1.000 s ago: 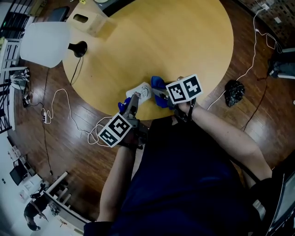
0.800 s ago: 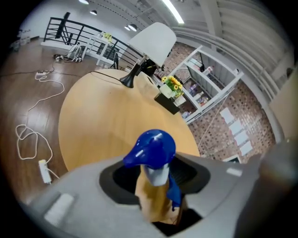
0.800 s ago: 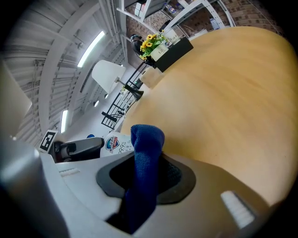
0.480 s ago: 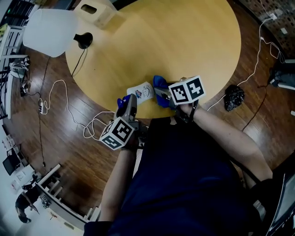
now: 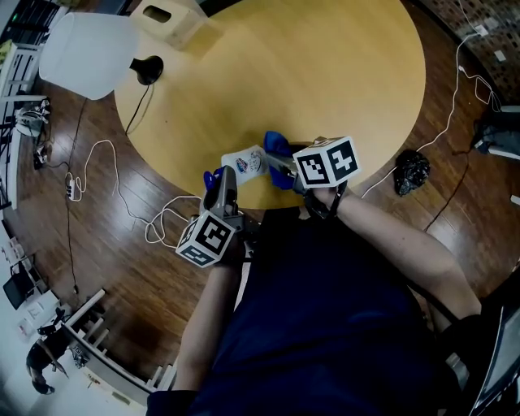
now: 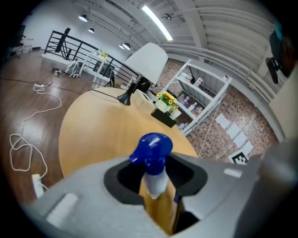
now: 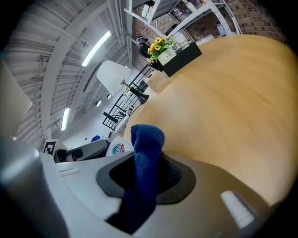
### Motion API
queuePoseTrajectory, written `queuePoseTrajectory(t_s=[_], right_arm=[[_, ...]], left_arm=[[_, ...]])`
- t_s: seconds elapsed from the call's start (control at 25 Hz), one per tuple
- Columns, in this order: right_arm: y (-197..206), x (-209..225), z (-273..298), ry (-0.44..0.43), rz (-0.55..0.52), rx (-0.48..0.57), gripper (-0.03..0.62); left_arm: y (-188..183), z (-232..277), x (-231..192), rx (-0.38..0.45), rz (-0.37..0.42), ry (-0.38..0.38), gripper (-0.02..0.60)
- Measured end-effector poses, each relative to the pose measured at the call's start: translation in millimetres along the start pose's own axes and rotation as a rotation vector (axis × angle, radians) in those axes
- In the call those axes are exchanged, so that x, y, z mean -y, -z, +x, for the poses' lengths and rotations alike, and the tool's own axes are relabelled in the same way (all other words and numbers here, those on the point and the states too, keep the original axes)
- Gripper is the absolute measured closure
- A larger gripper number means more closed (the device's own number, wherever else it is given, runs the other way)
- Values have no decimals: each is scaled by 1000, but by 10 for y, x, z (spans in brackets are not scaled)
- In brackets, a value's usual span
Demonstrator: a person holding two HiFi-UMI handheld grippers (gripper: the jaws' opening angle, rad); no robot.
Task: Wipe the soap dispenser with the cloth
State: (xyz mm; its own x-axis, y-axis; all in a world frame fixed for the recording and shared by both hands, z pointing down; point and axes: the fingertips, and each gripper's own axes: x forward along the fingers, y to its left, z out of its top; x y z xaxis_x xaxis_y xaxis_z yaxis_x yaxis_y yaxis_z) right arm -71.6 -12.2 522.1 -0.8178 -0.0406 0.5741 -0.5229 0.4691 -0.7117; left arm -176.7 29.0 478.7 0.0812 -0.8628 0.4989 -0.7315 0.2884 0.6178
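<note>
The soap dispenser (image 5: 246, 165), a white bottle with a blue pump head (image 6: 151, 148), lies tilted near the front edge of the round wooden table (image 5: 325, 73). My left gripper (image 5: 220, 187) has just been closing, and its jaws now clasp the bottle's white neck (image 6: 155, 180) right under the pump. The blue cloth (image 5: 276, 153) hangs bunched in my right gripper (image 5: 281, 168), which is shut on it just right of the bottle. In the right gripper view the cloth (image 7: 145, 158) stands up between the jaws, with the bottle's label (image 7: 118, 148) beside it.
A white lamp (image 5: 85, 55) with a black base (image 5: 147, 70) stands at the table's far left beside a pale box (image 5: 166, 20). White cables (image 5: 106, 175) and a black lump (image 5: 411, 169) lie on the wooden floor. Shelves (image 6: 200, 93) stand beyond the table.
My left gripper has drawn back from the bottle's body to its pump end and closed round the neck. The right gripper with the cloth has crept slightly up and away.
</note>
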Motion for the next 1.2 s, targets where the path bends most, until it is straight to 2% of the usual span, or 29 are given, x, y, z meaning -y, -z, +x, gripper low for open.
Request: queuePoseTrajectory(t_s=[0.04,0.12,0.24,0.36,0.44,0.68,0.76,0.92,1.08,1.2], right_arm=[[-56,-81,10,-21,-1,23,489],[-177,-293,41,-74,-17,72,490],[-256,-638,136,-131,-125,111,490],[-115,-835,270,-140,-283,76,490],[50,-808,336,-122,-355,35,490],[195,-593,340,-60,-467,44,490],[205,-456,286,-26,-467,55,491],[183,-74,142,48,-387,98,491],[165,333,0,121,-256,111,491],[128,429,-62,153,-221,100,490]], left_arm=[[13,9,-18,-7,-31,13,443],[82,39,-55,-18,-157,50,443],[195,62,-147,2,-354,82,443],[268,57,-199,31,-444,91,443],[317,77,-218,36,-486,92,443],[318,142,-246,27,-518,91,443],[322,139,-256,26,-523,87,445],[316,144,-270,17,-510,92,445],[305,152,-274,11,-492,93,446],[294,155,-287,12,-495,88,446]])
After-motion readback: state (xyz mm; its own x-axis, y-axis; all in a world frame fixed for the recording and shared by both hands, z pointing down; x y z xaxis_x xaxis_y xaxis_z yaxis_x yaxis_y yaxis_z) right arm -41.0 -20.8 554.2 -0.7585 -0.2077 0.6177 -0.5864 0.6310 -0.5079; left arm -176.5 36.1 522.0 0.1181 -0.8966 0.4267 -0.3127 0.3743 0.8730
